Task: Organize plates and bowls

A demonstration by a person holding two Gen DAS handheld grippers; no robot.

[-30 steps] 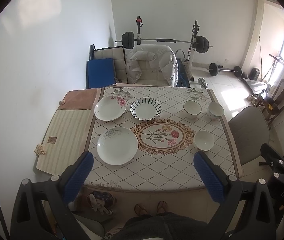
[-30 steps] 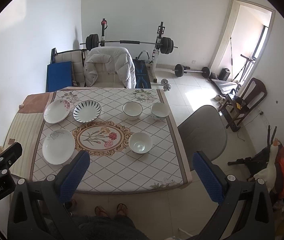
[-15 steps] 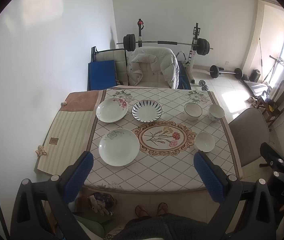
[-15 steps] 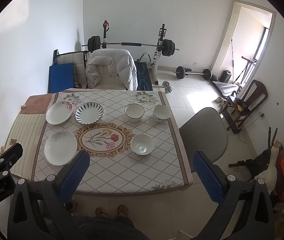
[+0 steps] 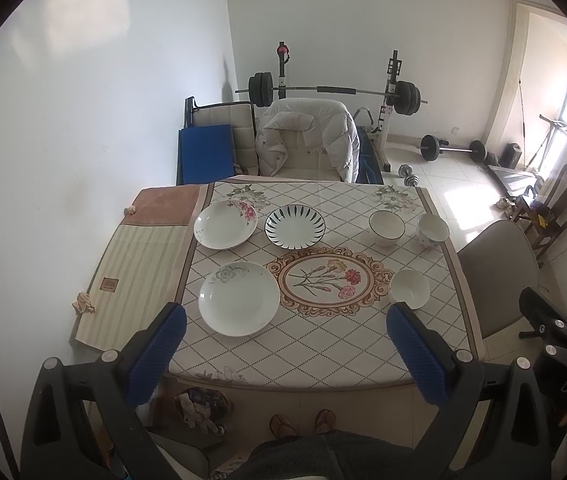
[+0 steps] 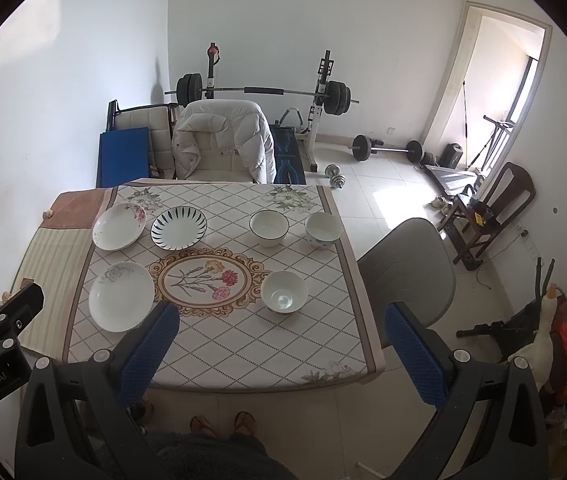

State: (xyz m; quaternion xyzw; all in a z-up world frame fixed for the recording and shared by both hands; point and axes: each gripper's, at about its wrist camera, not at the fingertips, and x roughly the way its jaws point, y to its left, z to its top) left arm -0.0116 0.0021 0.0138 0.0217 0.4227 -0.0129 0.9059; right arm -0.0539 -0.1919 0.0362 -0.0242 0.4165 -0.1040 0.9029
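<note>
Three plates lie on the left half of the table [image 5: 323, 344]: a white plate with a grey flower [image 5: 238, 298] [image 6: 121, 296] nearest, a pink-flowered plate [image 5: 225, 224] [image 6: 119, 226] at the far left, and a blue-striped plate [image 5: 295, 227] [image 6: 179, 227] beside it. Three bowls stand on the right: a plain white bowl [image 5: 409, 289] [image 6: 284, 291] nearest, a dark-rimmed bowl [image 5: 386, 227] [image 6: 269, 227], and a patterned bowl [image 5: 432, 231] [image 6: 323, 230]. My left gripper [image 5: 283, 320] and right gripper [image 6: 283, 322] are both open and empty, held high above the table's near edge.
The table [image 6: 243, 340] has a checked cloth with a flower medallion. A grey chair [image 6: 407, 272] stands at its right side, a chair with a white jacket [image 5: 307, 140] behind it. A striped mat [image 5: 139, 264] lies on the left. A barbell rack [image 6: 263, 92] stands at the back.
Both views have pulled back and tilted slightly, so the table sits a little lower in view. The plates and bowls have not moved. Both grippers stay open.
</note>
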